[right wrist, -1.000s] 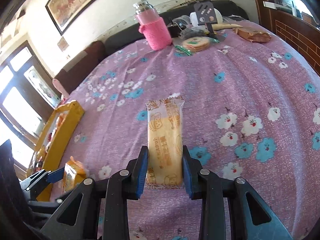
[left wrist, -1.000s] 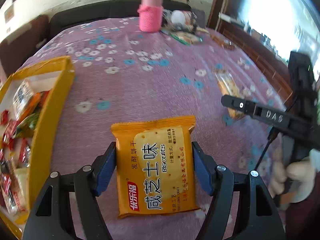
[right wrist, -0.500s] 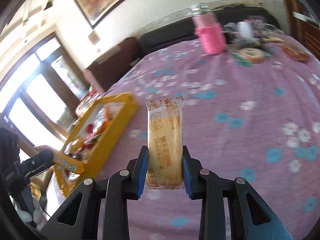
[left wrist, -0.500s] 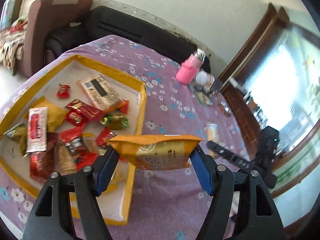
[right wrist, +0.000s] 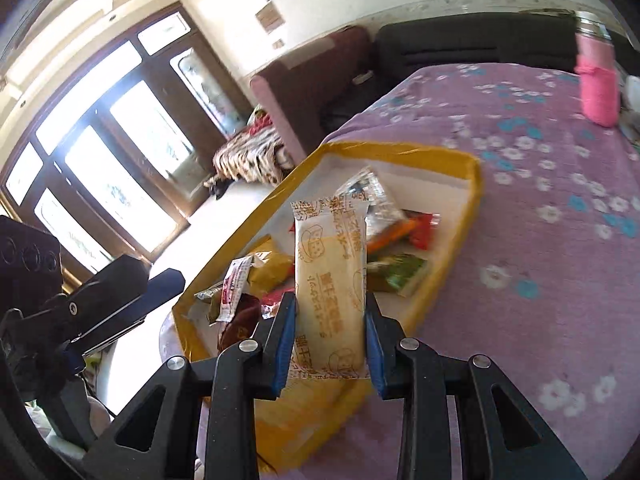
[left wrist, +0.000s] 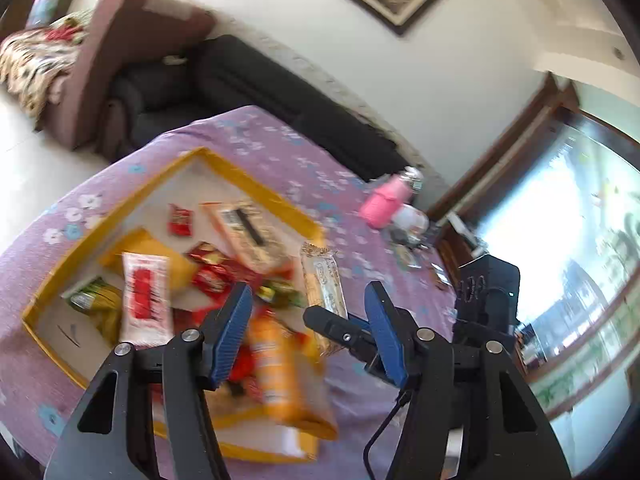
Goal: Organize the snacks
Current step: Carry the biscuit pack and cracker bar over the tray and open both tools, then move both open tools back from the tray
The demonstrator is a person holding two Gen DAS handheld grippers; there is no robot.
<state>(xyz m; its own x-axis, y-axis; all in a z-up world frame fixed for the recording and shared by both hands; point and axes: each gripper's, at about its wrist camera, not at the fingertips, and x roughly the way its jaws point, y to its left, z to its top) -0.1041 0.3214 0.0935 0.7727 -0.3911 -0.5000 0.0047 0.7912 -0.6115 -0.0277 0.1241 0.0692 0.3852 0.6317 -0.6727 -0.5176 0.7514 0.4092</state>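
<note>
One cracker packet (right wrist: 330, 288) between right hand-held gripper (right wrist: 330, 344) pads

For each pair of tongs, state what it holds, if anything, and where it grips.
Right tongs pinch the pale biscuit packet across its lower half. Left tongs are open, holding nothing.

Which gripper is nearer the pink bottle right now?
Right. The right gripper holds its biscuit pack over the tray side facing the pink bottle; the left gripper hangs over the tray's far side.
</note>
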